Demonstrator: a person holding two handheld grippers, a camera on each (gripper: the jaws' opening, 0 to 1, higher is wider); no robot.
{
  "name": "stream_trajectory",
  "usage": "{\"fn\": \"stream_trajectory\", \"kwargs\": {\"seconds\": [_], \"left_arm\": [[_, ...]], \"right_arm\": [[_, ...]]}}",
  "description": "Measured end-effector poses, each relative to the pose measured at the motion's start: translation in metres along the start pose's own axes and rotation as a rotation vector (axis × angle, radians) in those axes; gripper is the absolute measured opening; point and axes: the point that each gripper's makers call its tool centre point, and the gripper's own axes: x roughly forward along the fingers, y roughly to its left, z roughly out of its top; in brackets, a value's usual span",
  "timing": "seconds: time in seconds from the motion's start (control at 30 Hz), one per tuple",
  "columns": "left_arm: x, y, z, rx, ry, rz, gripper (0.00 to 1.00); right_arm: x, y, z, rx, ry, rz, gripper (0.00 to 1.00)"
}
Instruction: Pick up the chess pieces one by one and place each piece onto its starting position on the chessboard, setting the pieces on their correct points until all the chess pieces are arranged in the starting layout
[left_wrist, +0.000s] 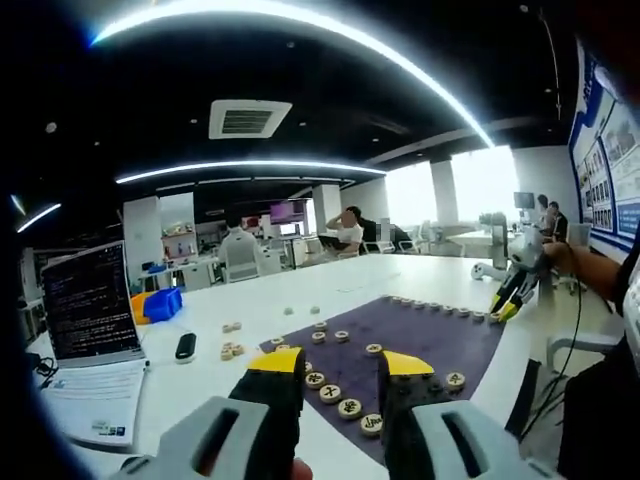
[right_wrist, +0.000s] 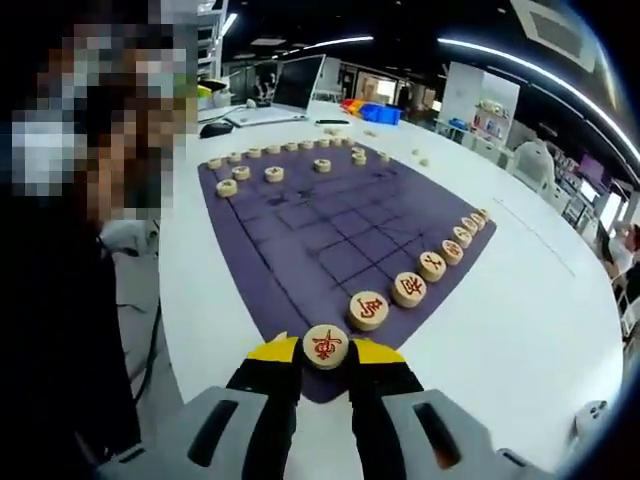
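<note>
Working across a broad white desk (right_wrist: 520, 330), I had the purple chessboard mat (right_wrist: 330, 235) spread flat on it, its dark grid lines running between two ranks of pieces. A laptop (left_wrist: 90, 300) stood open at the desk's far side with a blue bin (left_wrist: 162, 303) just beside it and a black mouse (left_wrist: 186, 346) nearer the mat.

My right gripper (right_wrist: 325, 352) had its jaws closed on a round wooden chess piece (right_wrist: 326, 345), held at the mat's near corner, at the end of the red row (right_wrist: 432, 265). That row ran away along the mat edge, disc after disc. My left gripper (left_wrist: 340, 372) hovered over the opposite rank (left_wrist: 345, 400) with jaws parted and nothing between them. A few loose pieces (left_wrist: 232, 350) lay off the mat on the bare desk.

Risk, as I judged it: the disc was pinched only by its rim at the very tips, so a tilt on release could roll it off the corner point or knock it into its neighbour (right_wrist: 368, 309), which sat near. Setting it off the grid crossing would spoil the row.

The held piece looked pale wood, flat and circular, with a red character on top, face up.
</note>
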Motion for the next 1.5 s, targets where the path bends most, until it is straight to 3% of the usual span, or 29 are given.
{"fn": "stream_trajectory", "kwargs": {"seconds": [0.2, 0.3, 0.33, 0.4, 0.57, 0.8, 0.93, 0.97, 1.07, 1.17, 1.2, 1.3, 1.5], "left_arm": [[0.001, 0.0, 0.0, 0.001, 0.001, 0.0, 0.31], [0.001, -0.001, 0.001, 0.002, 0.0, -0.002, 0.31], [0.0, -0.001, 0.001, 0.003, -0.004, 0.001, 0.31], [-0.001, 0.004, 0.003, -0.005, -0.013, 0.015, 0.31], [-0.002, 0.011, 0.004, -0.021, -0.02, 0.042, 0.31], [-0.002, 0.01, 0.008, -0.024, -0.032, 0.046, 0.31], [-0.002, 0.011, 0.009, -0.03, -0.04, 0.045, 0.31], [-0.002, 0.012, 0.009, -0.029, -0.039, 0.048, 0.31], [-0.004, 0.019, 0.006, -0.032, -0.034, 0.066, 0.31], [-0.01, 0.032, 0.009, -0.06, -0.05, 0.116, 0.31], [-0.013, 0.035, 0.012, -0.062, -0.056, 0.132, 0.31], [-0.019, 0.035, 0.02, -0.059, -0.075, 0.148, 0.31], [-0.019, 0.028, 0.032, -0.059, -0.115, 0.133, 0.31]], "right_arm": [[0.0, 0.0, 0.001, -0.019, -0.014, -0.018, 0.21], [-0.006, -0.006, 0.003, -0.093, -0.014, -0.063, 0.3], [-0.011, -0.007, 0.009, -0.112, -0.046, -0.084, 0.31], [-0.02, -0.004, 0.025, -0.054, -0.138, -0.083, 0.31], [-0.04, -0.01, 0.062, -0.024, -0.303, -0.136, 0.34], [-0.074, -0.034, 0.138, 0.16, -0.671, -0.225, 0.36], [-0.081, -0.043, 0.166, 0.219, -0.773, -0.243, 0.38], [-0.086, -0.041, 0.18, 0.219, -0.824, -0.239, 0.38], [-0.083, -0.029, 0.2, 0.163, -0.826, -0.195, 0.43], [-0.068, -0.024, 0.202, 0.107, -0.729, -0.171, 0.47], [-0.066, -0.025, 0.205, 0.073, -0.726, -0.178, 0.46], [-0.062, -0.02, 0.208, 0.058, -0.705, -0.148, 0.43], [-0.064, -0.015, 0.206, 0.069, -0.725, -0.144, 0.42]]}}
